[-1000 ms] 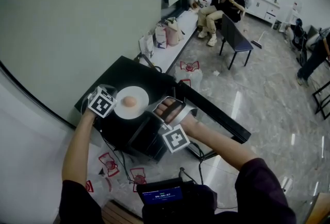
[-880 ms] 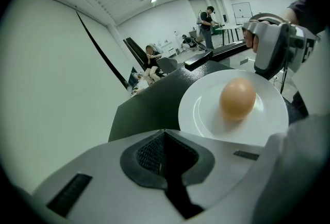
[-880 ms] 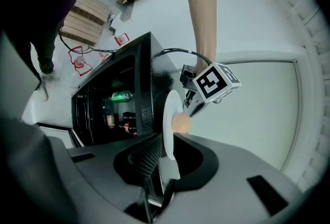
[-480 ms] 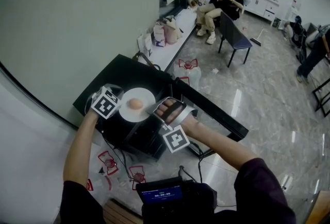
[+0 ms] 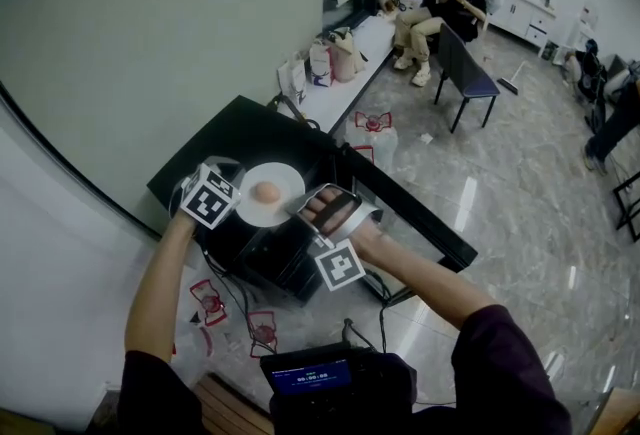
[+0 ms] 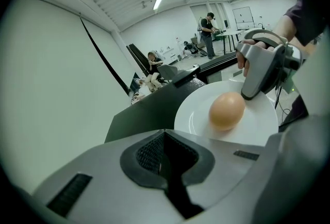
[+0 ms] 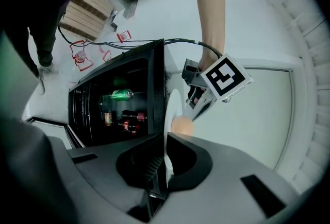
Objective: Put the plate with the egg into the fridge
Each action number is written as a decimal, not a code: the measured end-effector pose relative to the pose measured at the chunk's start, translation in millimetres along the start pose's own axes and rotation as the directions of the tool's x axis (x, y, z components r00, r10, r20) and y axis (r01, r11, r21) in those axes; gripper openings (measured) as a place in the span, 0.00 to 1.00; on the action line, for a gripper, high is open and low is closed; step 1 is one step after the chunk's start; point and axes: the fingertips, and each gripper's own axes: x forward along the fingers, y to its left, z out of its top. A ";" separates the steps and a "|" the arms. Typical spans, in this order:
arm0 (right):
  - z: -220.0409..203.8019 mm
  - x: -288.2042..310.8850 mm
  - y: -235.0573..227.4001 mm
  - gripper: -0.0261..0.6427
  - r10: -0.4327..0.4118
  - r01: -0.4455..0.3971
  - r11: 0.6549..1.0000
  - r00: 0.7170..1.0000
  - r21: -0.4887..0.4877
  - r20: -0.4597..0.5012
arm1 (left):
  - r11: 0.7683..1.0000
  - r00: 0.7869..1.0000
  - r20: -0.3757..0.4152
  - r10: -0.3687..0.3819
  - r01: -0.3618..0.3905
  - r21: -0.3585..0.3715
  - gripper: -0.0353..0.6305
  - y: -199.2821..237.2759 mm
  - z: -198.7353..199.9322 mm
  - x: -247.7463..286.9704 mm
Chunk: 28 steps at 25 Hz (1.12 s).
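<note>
A white plate (image 5: 262, 210) with a brown egg (image 5: 266, 192) on it is over the top of the black fridge (image 5: 225, 138). My left gripper (image 5: 238, 203) is shut on the plate's left rim. In the left gripper view the plate (image 6: 258, 120) and egg (image 6: 226, 110) lie just past the jaws of my left gripper (image 6: 165, 133). My right gripper (image 5: 305, 208) is at the plate's right rim. Its jaws are closing, and the plate's edge (image 7: 167, 115) runs between them in the right gripper view. The egg (image 7: 180, 126) shows just beyond.
The fridge door (image 5: 420, 218) stands open to the right. Inside are a green can (image 7: 122, 95) and several bottles (image 7: 129, 117). Cables and red-and-white markers lie on the floor by the fridge. A person (image 5: 445, 13) sits by a chair (image 5: 465, 73) at the back, with bags (image 5: 330, 58) on a white bench.
The plate and both grippers have drifted slightly to the right over the fridge top. The right gripper stays at the plate's right rim.
</note>
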 end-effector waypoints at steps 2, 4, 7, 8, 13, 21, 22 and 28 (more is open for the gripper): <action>1.1 -6.3 11.3 0.07 0.046 -0.046 0.999 0.999 0.021 0.013 | 1.000 1.000 0.006 0.024 -0.024 -0.012 0.07 -5.8 4.9 -12.7; -1.3 -14.6 -2.0 0.07 -0.042 0.042 0.999 0.999 -0.031 0.001 | 0.998 0.998 0.021 0.051 -0.050 -0.033 0.06 -11.8 8.5 -25.6; -0.6 -29.6 -7.2 0.07 -0.104 0.103 0.992 0.995 -0.069 -0.011 | 0.994 0.994 0.068 0.091 -0.086 -0.070 0.06 -23.9 14.8 -45.7; 0.8 -34.8 -5.3 0.07 -0.107 0.106 0.992 0.994 -0.063 -0.013 | 0.992 0.991 0.081 0.103 -0.097 -0.076 0.06 -29.6 17.6 -53.0; 14.3 -75.5 5.0 0.07 -0.154 0.151 0.986 0.987 -0.067 -0.047 | 0.987 0.978 0.153 0.144 -0.131 -0.094 0.06 -70.6 33.7 -96.8; 44.8 -137.4 44.6 0.07 -0.199 0.200 0.980 0.969 -0.006 -0.148 | 0.971 0.916 0.339 0.214 -0.163 -0.174 0.06 -148.9 54.4 -169.2; 49.4 -141.3 56.3 0.07 -0.197 0.199 0.980 0.969 -0.002 -0.151 | 0.966 0.907 0.351 0.234 -0.175 -0.190 0.06 -161.6 50.8 -169.8; 65.9 -145.9 152.5 0.07 -0.109 0.115 0.993 0.981 0.035 -0.158 | 0.926 0.894 0.342 0.290 -0.172 -0.336 0.07 -240.0 1.8 -143.5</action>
